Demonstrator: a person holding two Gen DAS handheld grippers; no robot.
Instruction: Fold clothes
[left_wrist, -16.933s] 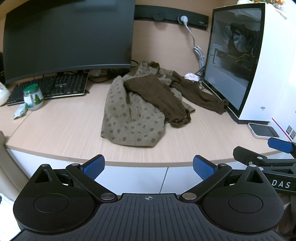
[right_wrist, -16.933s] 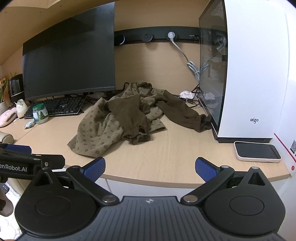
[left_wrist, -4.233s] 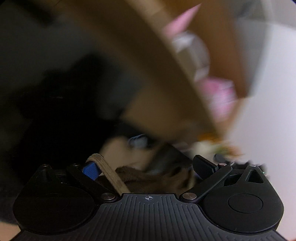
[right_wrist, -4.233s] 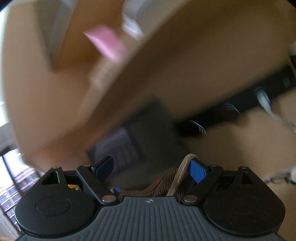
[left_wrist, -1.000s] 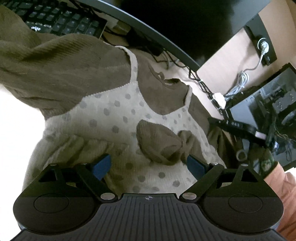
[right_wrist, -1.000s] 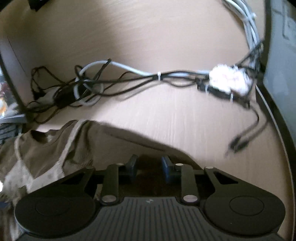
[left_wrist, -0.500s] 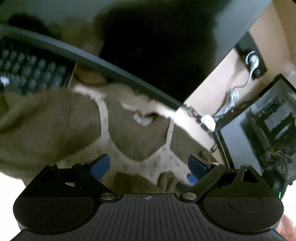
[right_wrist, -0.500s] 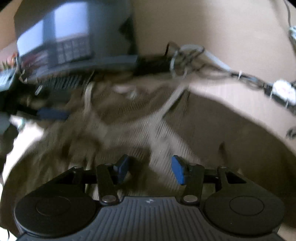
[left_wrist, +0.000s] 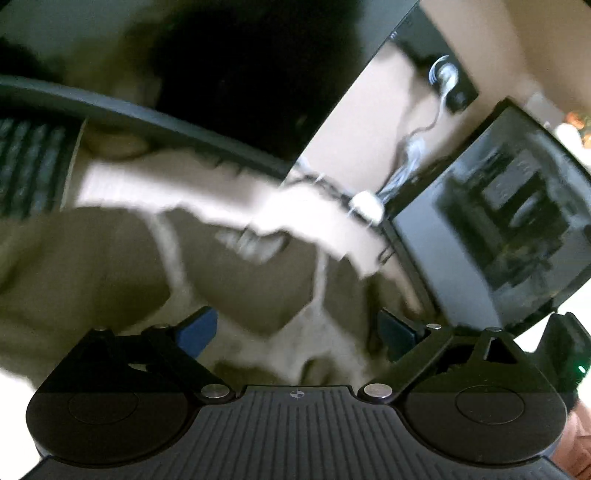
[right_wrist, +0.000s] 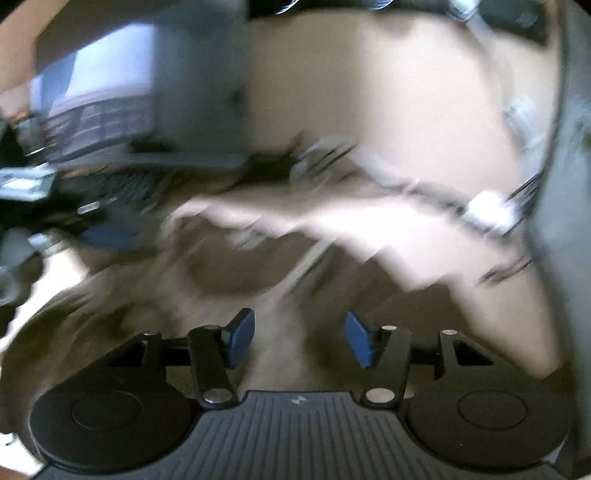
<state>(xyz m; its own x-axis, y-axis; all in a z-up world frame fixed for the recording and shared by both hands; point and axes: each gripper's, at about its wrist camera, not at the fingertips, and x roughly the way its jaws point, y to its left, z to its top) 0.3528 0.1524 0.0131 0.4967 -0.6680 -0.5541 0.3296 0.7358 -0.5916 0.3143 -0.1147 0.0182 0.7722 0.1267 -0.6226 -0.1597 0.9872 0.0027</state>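
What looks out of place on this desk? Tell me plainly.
The brown garment lies spread right up against the monitor base and loose cables, beside the computer case. Both views are blurred; nothing looks spilled or damaged.

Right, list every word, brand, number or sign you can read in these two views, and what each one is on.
No text can be read in either view; both are motion-blurred.
Keyboard: key legends smeared, unreadable.
Monitor: dark, no visible wording.
Computer case: glass side shows only blurred shapes, no legible brand.
Left gripper and right gripper: each body carries a small emblem, not lettering.
Garment: no label visible.
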